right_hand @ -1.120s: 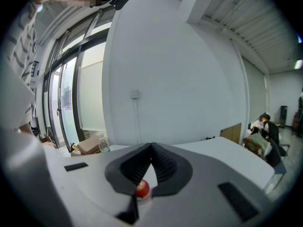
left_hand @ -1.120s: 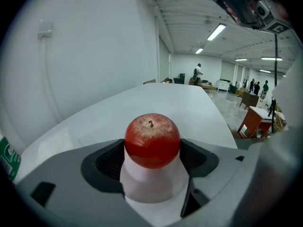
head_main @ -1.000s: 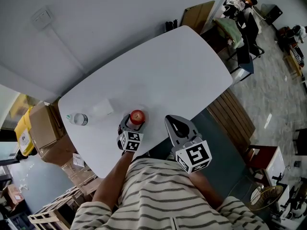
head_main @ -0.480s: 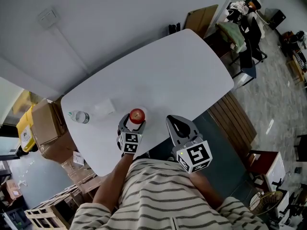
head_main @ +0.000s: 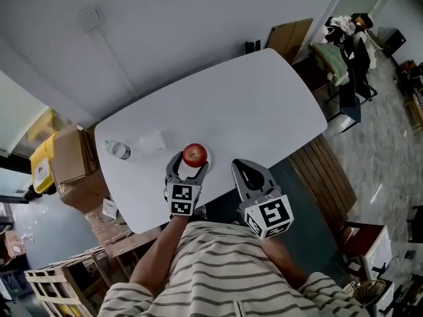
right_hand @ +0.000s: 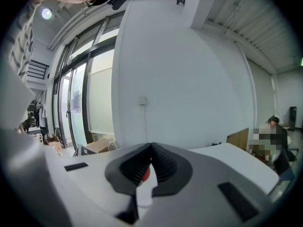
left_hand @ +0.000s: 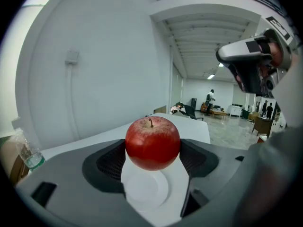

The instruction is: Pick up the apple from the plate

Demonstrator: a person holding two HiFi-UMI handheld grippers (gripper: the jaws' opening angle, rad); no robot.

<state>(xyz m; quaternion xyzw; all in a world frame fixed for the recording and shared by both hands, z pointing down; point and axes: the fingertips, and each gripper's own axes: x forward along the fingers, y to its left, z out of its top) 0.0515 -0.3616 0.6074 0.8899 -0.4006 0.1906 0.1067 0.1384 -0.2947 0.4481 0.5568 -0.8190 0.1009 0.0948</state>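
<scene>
A red apple (head_main: 194, 153) with a short stem is held between the dark padded jaws of my left gripper (head_main: 192, 159), near the front of the white table (head_main: 251, 104). In the left gripper view the apple (left_hand: 152, 142) hangs just above a small white plate (left_hand: 144, 189), and the left gripper (left_hand: 152, 149) is shut on its sides. My right gripper (head_main: 246, 172) is held off the table's front edge, to the right of the apple. Seen from its own view, the right gripper (right_hand: 151, 148) has its jaws closed tip to tip with nothing held.
A clear water bottle (head_main: 119, 150) lies at the table's left end, with a pale translucent object (head_main: 153, 140) beside it. Cardboard boxes (head_main: 66, 167) stand past the table's left end. A slatted wooden bench (head_main: 324, 167) runs along the right side. The wall is close behind the table.
The head camera has shifted, so the whole scene sits slightly up and right. The left gripper stays shut on the apple, which looks a little higher. The right gripper has barely moved.
</scene>
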